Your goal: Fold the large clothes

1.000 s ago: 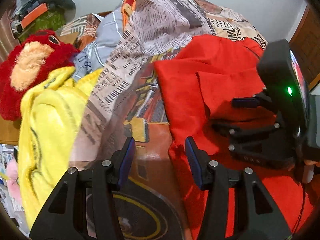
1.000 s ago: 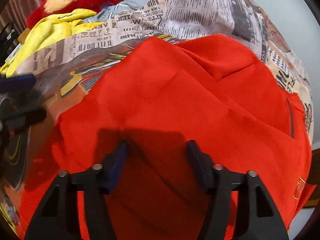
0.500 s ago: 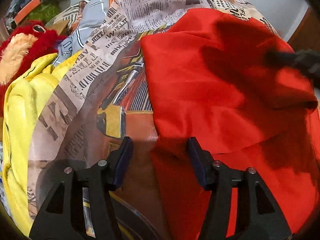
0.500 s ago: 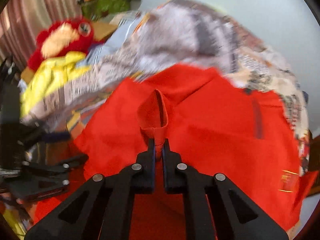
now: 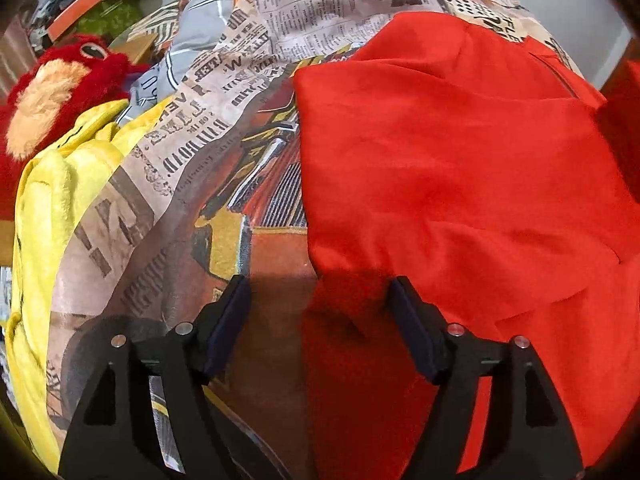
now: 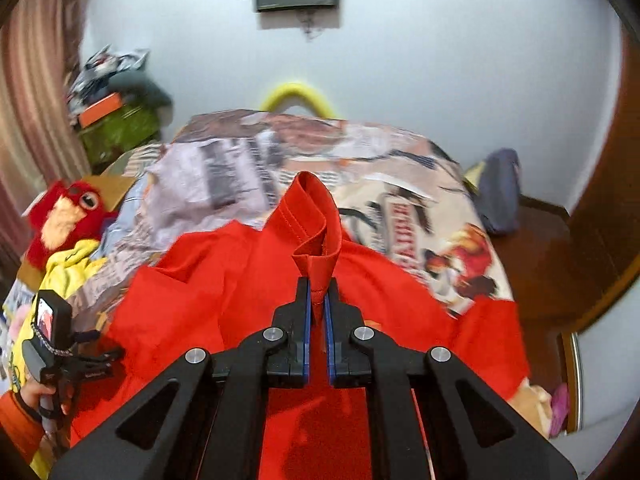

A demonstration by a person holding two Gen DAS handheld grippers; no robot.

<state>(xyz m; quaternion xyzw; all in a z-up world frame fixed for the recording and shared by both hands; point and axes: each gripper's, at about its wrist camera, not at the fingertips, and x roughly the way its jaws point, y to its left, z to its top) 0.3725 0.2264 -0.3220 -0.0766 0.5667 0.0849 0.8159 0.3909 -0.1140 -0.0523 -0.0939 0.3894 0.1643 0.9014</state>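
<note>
Right gripper point(image 6: 316, 304) has lifted a pinched fold of the red garment point(image 5: 460, 160) off the bed; left gripper point(image 5: 320, 320), jaws just widening, hovers open over the garment's left edge.

The red garment point(image 6: 192, 312) lies spread and rumpled over the bed, one hemmed edge drawn up into a looped fold pinched between the right gripper point(image 6: 316, 300). Its left border point(image 5: 316, 240) runs down between the left gripper's open fingers.
</note>
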